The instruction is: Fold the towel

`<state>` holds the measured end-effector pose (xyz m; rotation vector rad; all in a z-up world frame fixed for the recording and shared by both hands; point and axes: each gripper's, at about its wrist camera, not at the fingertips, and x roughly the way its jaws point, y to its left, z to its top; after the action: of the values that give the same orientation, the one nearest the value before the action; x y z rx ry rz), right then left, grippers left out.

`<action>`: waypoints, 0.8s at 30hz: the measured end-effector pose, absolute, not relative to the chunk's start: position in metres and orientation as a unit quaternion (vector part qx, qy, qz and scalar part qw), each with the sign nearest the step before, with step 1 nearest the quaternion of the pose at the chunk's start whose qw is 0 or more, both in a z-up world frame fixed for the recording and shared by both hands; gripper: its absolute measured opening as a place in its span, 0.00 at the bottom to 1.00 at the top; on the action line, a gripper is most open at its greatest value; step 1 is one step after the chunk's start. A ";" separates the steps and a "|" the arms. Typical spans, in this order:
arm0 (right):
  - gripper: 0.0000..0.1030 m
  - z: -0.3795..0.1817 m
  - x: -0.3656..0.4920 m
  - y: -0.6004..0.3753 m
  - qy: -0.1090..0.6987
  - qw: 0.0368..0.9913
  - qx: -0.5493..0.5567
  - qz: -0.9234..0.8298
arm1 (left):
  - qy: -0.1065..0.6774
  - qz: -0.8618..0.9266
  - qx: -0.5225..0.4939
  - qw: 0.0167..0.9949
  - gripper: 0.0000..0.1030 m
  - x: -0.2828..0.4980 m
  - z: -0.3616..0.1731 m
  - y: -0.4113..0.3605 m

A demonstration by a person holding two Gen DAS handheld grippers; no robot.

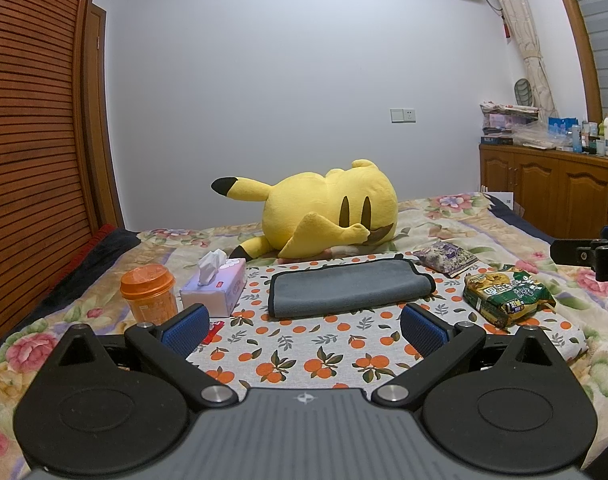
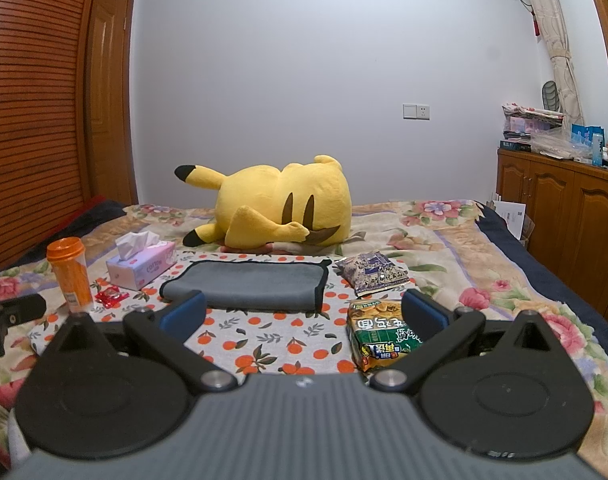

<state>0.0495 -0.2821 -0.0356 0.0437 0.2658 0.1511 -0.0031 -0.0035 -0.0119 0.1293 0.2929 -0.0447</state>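
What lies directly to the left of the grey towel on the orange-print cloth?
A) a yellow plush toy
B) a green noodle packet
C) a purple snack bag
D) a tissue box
D: the tissue box sits just left of the grey towel on the orange-print cloth, while the noodle packet and purple snack bag lie to its right and the plush toy behind it.

Left tongs (image 1: 302,328) and right tongs (image 2: 302,316) both level, jaws wide apart.
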 end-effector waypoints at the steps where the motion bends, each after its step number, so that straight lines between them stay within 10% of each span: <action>1: 1.00 -0.036 0.049 -0.282 0.132 0.988 0.022 0.075 | 0.146 -0.022 0.064 0.987 1.00 -0.003 -0.012 -0.003; 24: 1.00 -0.036 0.049 -0.281 0.132 0.988 0.021 0.075 | 0.146 -0.022 0.065 0.987 1.00 -0.003 -0.012 -0.003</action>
<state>0.0494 -0.2808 -0.0363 0.0427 0.2645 0.1515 -0.0028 -0.0035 -0.0118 0.1299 0.2939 -0.0441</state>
